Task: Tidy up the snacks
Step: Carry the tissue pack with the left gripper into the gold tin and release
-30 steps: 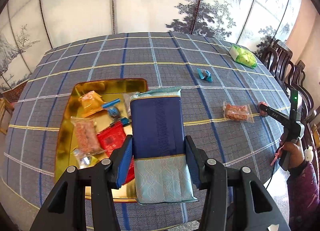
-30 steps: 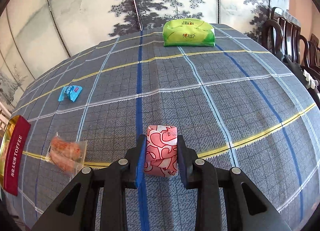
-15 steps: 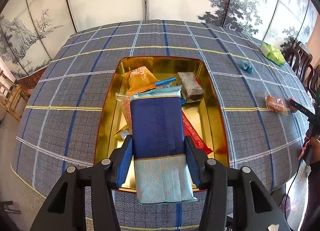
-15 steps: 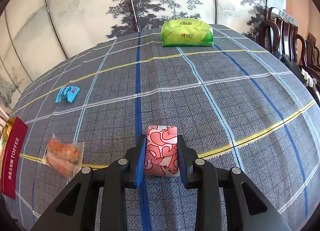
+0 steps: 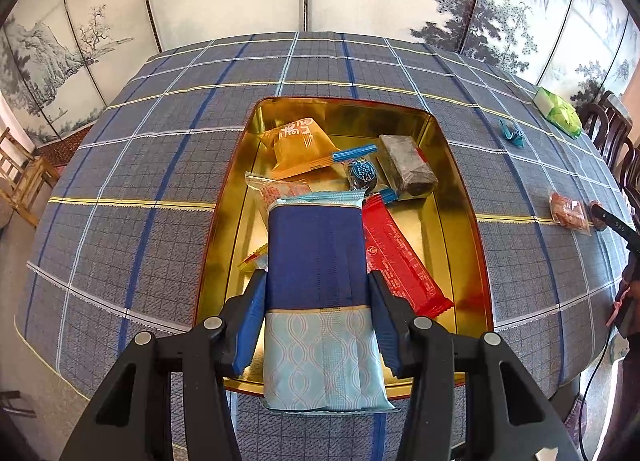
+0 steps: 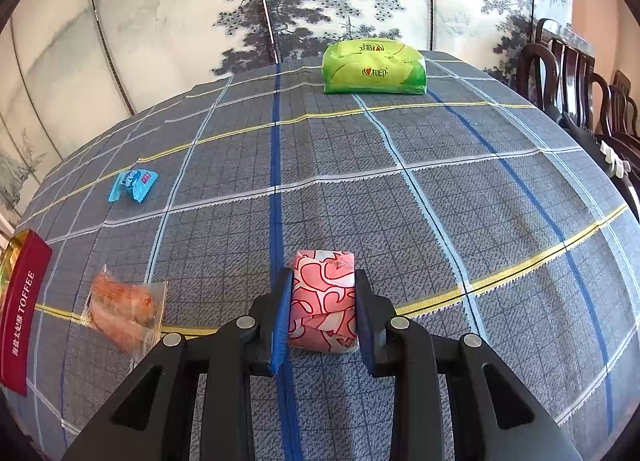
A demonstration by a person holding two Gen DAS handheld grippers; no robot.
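My left gripper (image 5: pixel 318 325) has its jaws clamped on the sides of a navy-and-pale-blue snack pack (image 5: pixel 320 293), and I'm holding it lengthwise over the near half of the gold tin (image 5: pixel 466 217), its far end hanging above the snacks already inside. Just to the right of the pack lies a long red bar (image 5: pixel 400 261), slanting toward the tin's near right corner. Beyond the pack's tip peeks a clear packet with orange print (image 5: pixel 280 191), then a round blue-foil sweet (image 5: pixel 362 175) beside a dark wrapped block (image 5: pixel 406 165), and farther back an orange pouch (image 5: pixel 296 143) against the far left of the tin. The tin sits on the bench (image 5: pixel 132 189) with its grey-blue plaid cloth. Over on my right, the right gripper (image 6: pixel 322 307) has its jaws closed around a pink-and-red patterned sweet (image 6: pixel 322 295), held low over the bench; whether it touches the cloth, I cannot tell. To its left lies a clear bag of orange snacks (image 6: pixel 124 307), and at the far left edge the red wall of the tin, lettered TOFFEE, shows. Farther out, a small blue candy wrapper (image 6: pixel 132 183) rests alone on the cloth. At the far edge sits a green tissue pack (image 6: pixel 374 69), and behind it a painted folding screen (image 6: pixel 304 1) with ink pines.
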